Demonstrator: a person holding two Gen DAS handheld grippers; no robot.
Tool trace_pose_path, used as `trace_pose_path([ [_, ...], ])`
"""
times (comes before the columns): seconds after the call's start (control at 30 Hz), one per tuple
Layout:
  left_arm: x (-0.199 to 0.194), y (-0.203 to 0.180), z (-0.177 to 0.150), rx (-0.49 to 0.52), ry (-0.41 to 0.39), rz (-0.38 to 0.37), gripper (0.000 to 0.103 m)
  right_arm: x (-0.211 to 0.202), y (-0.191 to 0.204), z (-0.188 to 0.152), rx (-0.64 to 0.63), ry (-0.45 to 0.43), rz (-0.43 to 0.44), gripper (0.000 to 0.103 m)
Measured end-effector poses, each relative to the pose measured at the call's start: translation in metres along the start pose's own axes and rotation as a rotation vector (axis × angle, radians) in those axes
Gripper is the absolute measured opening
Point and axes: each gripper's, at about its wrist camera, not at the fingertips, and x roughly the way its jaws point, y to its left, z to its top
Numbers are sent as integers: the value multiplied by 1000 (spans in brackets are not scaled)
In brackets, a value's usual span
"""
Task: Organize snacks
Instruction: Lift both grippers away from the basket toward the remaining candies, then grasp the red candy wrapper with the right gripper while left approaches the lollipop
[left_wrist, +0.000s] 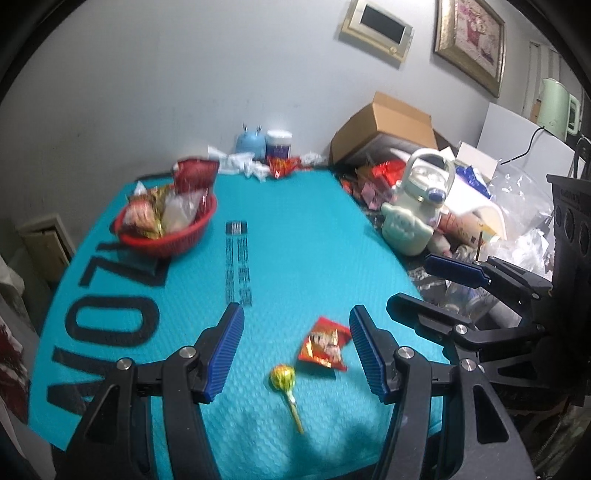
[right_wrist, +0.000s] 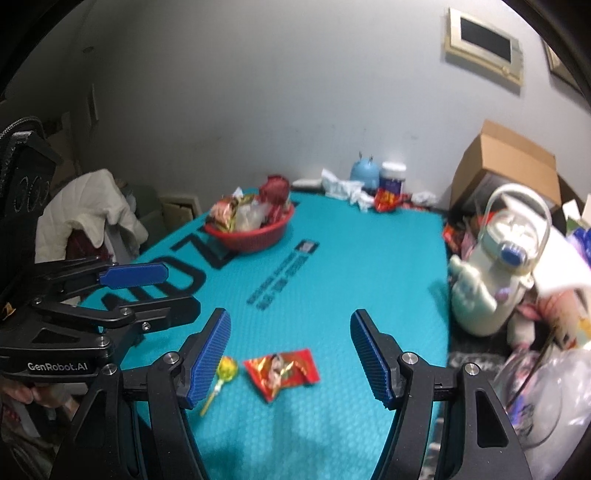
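Note:
A red snack packet (left_wrist: 325, 343) (right_wrist: 282, 371) and a yellow lollipop (left_wrist: 282, 376) (right_wrist: 226, 369) lie side by side near the front of the teal mat (left_wrist: 295, 240). My left gripper (left_wrist: 297, 349) hovers above them, open, with nothing between its blue pads. My right gripper (right_wrist: 290, 350) is open too, over the same two items, and the lollipop lies close to its left pad. Each gripper shows in the other's view, the right gripper (left_wrist: 424, 290) and the left gripper (right_wrist: 162, 291). A red basket (left_wrist: 166, 243) (right_wrist: 251, 236) piled with several snacks stands at the mat's far left.
A pale green water jug (left_wrist: 410, 225) (right_wrist: 484, 291) stands just off the mat's right edge among plastic bags and wrappers. A cardboard box (left_wrist: 384, 125), a blue toy (left_wrist: 250, 142) and a jar (left_wrist: 279, 144) line the back wall. A cloth-draped chair (right_wrist: 92, 206) stands left.

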Motion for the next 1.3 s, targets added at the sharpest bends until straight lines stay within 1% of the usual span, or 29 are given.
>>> trace_pose_path([
  [0.33,32,11,-27,-29,104,5,59,39,-5,-26,13,139,50,68],
  [0.43,42,16,-33,-48,134,6,59,54,-7,-33,17,191,60,73],
  [0.5,50,20,-38,-59,159,8,59,63,-9,-36,18,220,66,74],
  [0.57,58,24,-43,-70,181,9,59,72,-10,-39,15,247,74,78],
  [0.63,64,28,-46,-79,201,13,59,82,-11,-40,7,271,73,78],
  [0.87,76,40,-48,-115,232,44,59,112,-10,-39,-30,332,105,79],
  [1.0,78,45,-48,-136,234,49,59,122,-8,-39,-36,353,139,79],
  [1.1,79,46,-49,-145,240,50,59,126,-7,-39,-39,360,143,79],
  [1.13,80,47,-49,-148,241,47,59,127,-8,-39,-38,361,143,79],
  [1.2,80,47,-49,-149,242,42,59,126,-9,-40,-31,352,145,74],
  [1.23,80,46,-49,-147,243,40,59,125,-10,-40,-25,346,152,64],
  [1.27,80,45,-48,-144,243,38,59,125,-11,-40,-20,345,153,57],
  [1.3,80,45,-48,-141,244,37,59,125,-12,-40,-17,343,150,55],
])
